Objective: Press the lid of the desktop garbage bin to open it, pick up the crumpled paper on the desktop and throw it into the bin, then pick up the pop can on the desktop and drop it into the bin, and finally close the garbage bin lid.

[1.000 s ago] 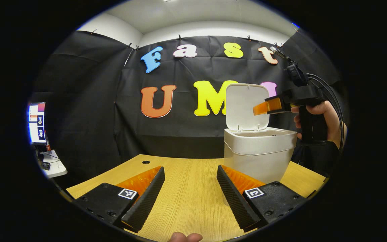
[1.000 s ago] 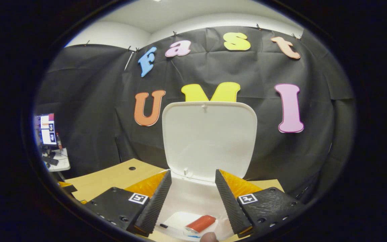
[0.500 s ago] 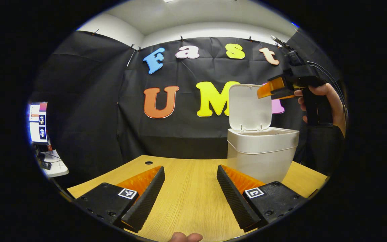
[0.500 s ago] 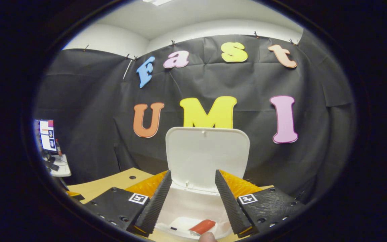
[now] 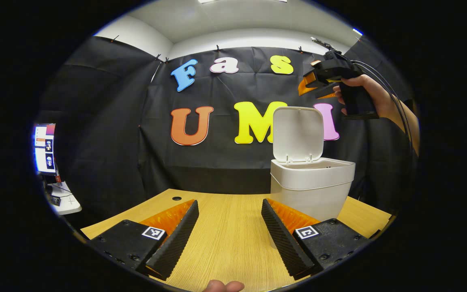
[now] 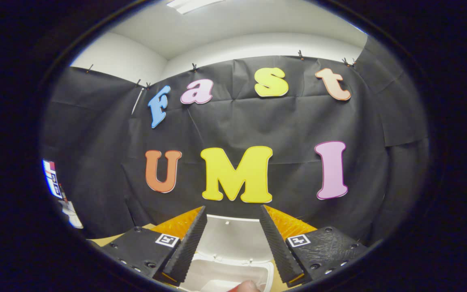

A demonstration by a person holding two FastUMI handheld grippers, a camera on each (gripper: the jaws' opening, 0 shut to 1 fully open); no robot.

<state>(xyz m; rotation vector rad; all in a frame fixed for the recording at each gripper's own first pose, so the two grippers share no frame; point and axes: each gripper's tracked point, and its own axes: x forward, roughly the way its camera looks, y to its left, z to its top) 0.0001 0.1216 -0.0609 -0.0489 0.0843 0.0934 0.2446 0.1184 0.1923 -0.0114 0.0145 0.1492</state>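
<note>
Presently, from left to right, the scene is labelled as follows.

Monitor (image 5: 45,148): a lit screen is seen at the far left, beyond the desk edge, with a small side table (image 5: 65,200) beneath it.

Desktop (image 5: 225,243): a bare wood-grain surface is shown, with a round cable hole (image 5: 176,198) near its back edge; no crumpled paper or pop can is seen lying on it.

Left gripper (image 5: 229,235): it is held low over the desktop with its jaws spread wide and nothing between them; it is placed well apart from the bin.

Garbage bin (image 5: 312,186): a white bin is stood on the right part of the desktop, its mouth uncovered. In the right gripper view its interior is largely hidden, so its contents cannot be told.

Lid (image 5: 298,132): it is raised upright on its rear hinge.

Right gripper (image 5: 312,85): it is held high, above and to the right of the lid's top edge, in a person's hand (image 5: 363,91). In the right gripper view its jaws are seen parted and empty, with the lid (image 6: 233,239) below and between them.

Step in hand: the last one is judged to be at hand, namely closing the lid.

Next move: the right gripper would need to be carried behind or over the lid's top edge, and the lid tipped forward and pressed down until it is latched.
</note>
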